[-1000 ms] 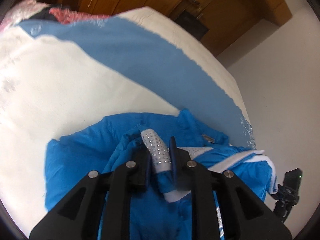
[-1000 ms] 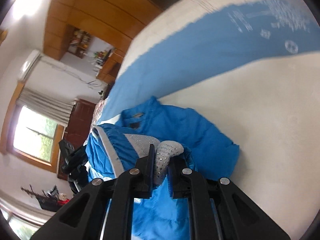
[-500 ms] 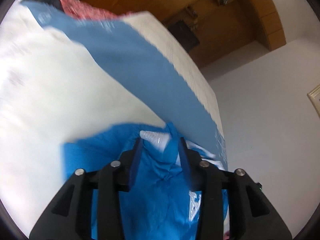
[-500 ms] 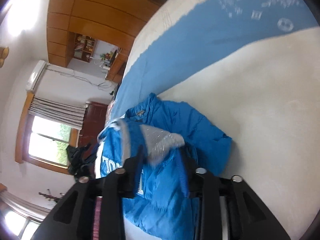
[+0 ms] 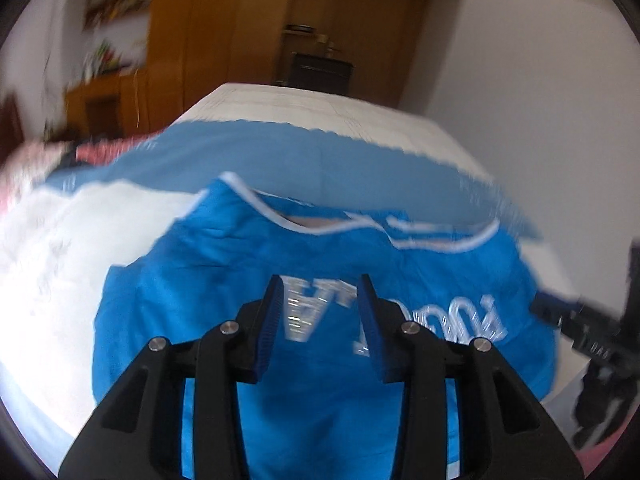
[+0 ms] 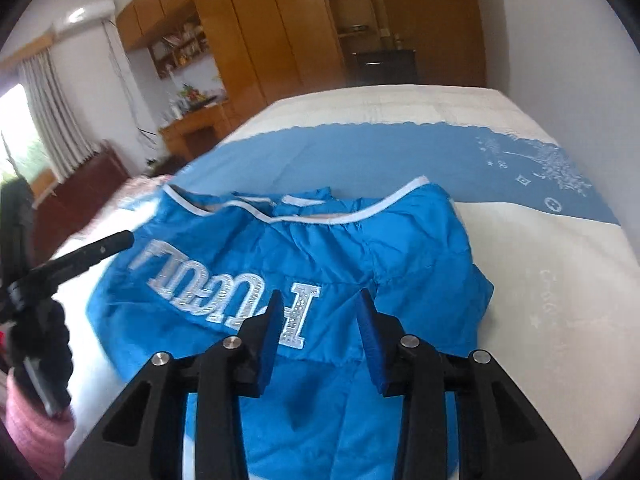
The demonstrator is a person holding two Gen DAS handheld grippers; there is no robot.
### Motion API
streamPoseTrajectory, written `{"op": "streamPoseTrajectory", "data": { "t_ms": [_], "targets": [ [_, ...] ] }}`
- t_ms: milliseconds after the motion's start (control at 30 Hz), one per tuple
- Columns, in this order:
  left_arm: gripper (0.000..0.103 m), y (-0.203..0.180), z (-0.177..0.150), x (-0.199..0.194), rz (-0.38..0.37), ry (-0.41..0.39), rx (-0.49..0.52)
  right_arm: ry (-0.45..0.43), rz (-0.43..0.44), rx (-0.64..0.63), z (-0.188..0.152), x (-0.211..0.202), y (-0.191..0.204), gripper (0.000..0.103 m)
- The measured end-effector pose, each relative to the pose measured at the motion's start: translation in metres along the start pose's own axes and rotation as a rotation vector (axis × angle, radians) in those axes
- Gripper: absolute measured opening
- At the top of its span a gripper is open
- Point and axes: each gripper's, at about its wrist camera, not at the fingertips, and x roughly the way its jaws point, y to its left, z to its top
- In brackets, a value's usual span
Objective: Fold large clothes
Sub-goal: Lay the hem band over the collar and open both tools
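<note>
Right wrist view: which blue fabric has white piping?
The bright blue jacket, nearest the camera, crumpled, with silver lettering. The duller blue band behind it lies flat across the bed, scallop-edged, no piping.

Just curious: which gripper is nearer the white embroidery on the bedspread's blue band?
Right: the right gripper hangs over the blue jacket below-left of the embroidery; left gripper farther left.

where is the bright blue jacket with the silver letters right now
The bright blue jacket with silver letters lies spread on the white bed cover, just ahead of both grippers in both wrist views, its white-trimmed edge against the darker blue band across the bed.
</note>
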Motion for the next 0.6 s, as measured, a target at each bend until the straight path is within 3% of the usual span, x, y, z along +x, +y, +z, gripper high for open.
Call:
{"op": "streamPoseTrajectory", "data": {
  "t_ms": [100, 300, 433, 600],
  "targets": [
    [0.037, -0.004, -0.010, 0.024, 0.027, 0.047, 0.037, 0.064, 0.003, 0.045, -0.008, 0.024, -0.009, 0.037],
    [0.037, 0.024, -0.025, 0.060, 0.051, 0.110, 0.022, 0.117, 0.039, 0.104, -0.019, 0.049, -0.029, 0.025],
    [0.031, 0.041, -0.019, 0.074, 0.022, 0.139, -0.044, 0.149, 0.114, 0.193, -0.017, 0.074, -0.055, 0.005],
    [0.031, 0.035, -0.021, 0.078, 0.073, 0.140, -0.010, 0.152, 0.099, 0.158, -0.018, 0.073, -0.053, 0.003]
  ]
}}
